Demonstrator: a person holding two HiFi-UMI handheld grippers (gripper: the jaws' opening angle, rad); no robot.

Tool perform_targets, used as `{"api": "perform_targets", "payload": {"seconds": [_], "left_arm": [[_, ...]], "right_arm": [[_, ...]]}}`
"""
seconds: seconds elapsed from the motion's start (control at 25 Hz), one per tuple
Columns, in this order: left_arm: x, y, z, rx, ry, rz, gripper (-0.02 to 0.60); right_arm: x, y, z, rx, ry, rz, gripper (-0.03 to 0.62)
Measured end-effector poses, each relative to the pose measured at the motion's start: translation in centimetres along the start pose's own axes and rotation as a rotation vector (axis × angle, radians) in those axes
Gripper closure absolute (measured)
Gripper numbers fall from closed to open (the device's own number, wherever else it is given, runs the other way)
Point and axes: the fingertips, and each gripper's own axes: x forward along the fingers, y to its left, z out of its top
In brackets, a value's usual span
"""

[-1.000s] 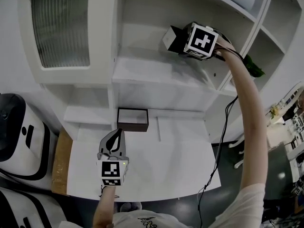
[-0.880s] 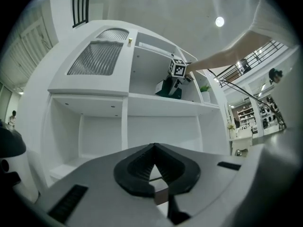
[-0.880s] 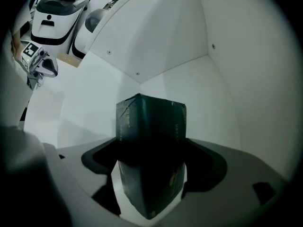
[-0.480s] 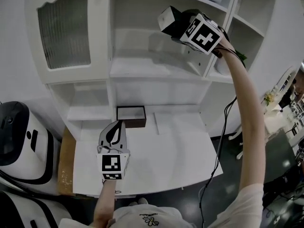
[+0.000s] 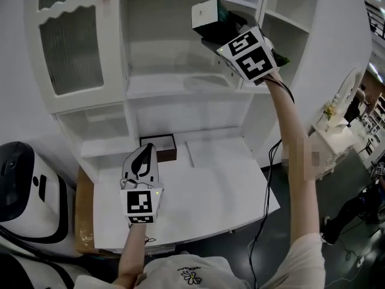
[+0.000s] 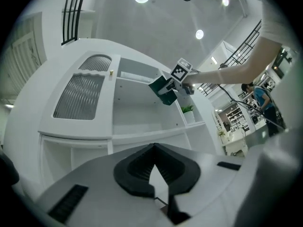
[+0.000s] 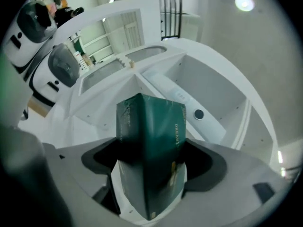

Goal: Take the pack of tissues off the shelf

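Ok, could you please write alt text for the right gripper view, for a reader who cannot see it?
A dark green pack of tissues is clamped between the two dark pads of the right tongs, filling the centre. Behind it is a white shelf unit with open compartments.

Middle bay of shelf unit (image 5: 180,86) open, room to reach in; right gripper (image 5: 219,29) with pack of tissues (image 5: 204,15) fills its top right. Ribbed-glass door (image 5: 69,47) shuts left bay. Potted plant (image 6: 188,109) in right compartment. Desk (image 5: 210,185) mostly free, dark box (image 5: 157,147) at back edge.
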Motion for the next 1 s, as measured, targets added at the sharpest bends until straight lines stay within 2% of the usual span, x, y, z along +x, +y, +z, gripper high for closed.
{"api": "perform_targets", "payload": {"seconds": [0.12,0.28,0.56,0.76,1.0], "left_arm": [[-0.1,-0.4,0.6,0.021,-0.005,-0.012,0.583],[-0.3,-0.4,1.8,0.048,-0.023,-0.011,0.583],[-0.6,-0.5,2.8,0.051,-0.043,-0.006,0.583],[-1.1,-0.9,3.2,0.076,-0.057,0.003,0.583],[-2.0,0.1,1.9,0.048,-0.045,0.056,0.583]], "right_arm": [[-2.3,-0.3,0.3,0.131,-0.083,-0.079,0.163],[-5.4,-0.4,0.0,0.199,-0.155,-0.185,0.163],[-12.7,1.0,-0.7,0.375,-0.305,-0.311,0.161],[-17.9,3.8,-1.9,0.428,-0.380,-0.390,0.161],[-22.0,10.0,-4.1,0.453,-0.357,-0.434,0.163]]}}
